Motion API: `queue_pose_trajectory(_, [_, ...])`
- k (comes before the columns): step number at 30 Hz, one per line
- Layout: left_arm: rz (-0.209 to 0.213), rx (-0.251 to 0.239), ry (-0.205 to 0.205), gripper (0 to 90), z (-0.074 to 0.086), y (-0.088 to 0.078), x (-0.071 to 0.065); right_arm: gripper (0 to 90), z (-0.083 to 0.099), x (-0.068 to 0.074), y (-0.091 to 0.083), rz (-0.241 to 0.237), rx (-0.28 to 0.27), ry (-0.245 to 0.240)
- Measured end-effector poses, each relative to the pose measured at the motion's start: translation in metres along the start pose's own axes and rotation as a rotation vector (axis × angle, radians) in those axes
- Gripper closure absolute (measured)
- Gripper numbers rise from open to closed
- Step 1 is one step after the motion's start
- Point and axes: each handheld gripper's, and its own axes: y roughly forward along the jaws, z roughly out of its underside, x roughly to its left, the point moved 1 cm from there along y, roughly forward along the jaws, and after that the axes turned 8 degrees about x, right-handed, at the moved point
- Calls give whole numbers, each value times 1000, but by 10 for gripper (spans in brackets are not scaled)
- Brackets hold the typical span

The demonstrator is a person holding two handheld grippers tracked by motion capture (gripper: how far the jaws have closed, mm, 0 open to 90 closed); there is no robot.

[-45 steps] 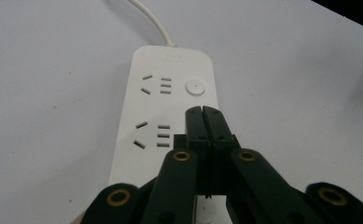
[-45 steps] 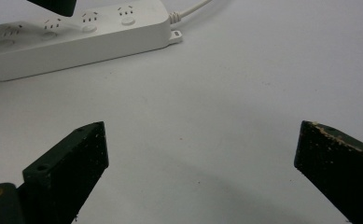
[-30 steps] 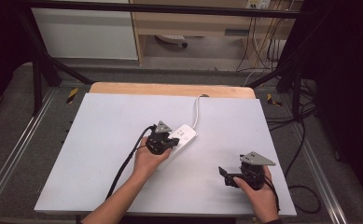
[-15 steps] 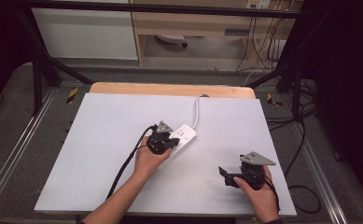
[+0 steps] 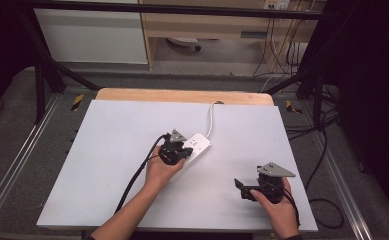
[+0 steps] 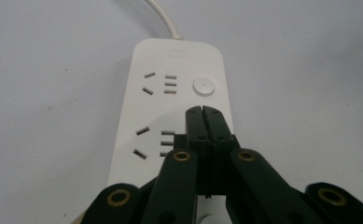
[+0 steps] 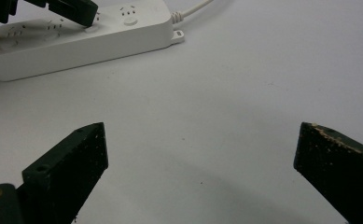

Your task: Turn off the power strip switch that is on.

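Observation:
A white power strip [image 5: 196, 148] lies mid-table, its white cord [image 5: 211, 120] running to the far edge. In the left gripper view the strip [image 6: 170, 93] shows socket holes and a round button [image 6: 203, 87]. My left gripper [image 6: 202, 111] is shut with nothing between its jaws, tips down on the strip just short of that button. In the high view the left gripper [image 5: 178, 149] sits over the strip's near end. My right gripper [image 5: 241, 186] is open near the front right, resting low over the bare table. The right gripper view shows the strip [image 7: 76, 32] farther off.
The white table top [image 5: 112, 150] has a wooden strip along its far edge [image 5: 182, 96]. A black cable [image 5: 137, 175] trails from the left gripper toward the front. Cables and frame legs stand on the floor beyond the table.

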Motion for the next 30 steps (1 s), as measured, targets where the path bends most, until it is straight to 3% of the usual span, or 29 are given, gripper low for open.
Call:
queue_pose_trajectory(13, [-19, 13, 26, 900, 0, 0, 0, 37, 0, 0, 0, 0, 0, -2])
queue_pose_trajectory(30, [-10, -5, 13, 900, 0, 2, 1, 37, 0, 0, 0, -1, 4, -4])
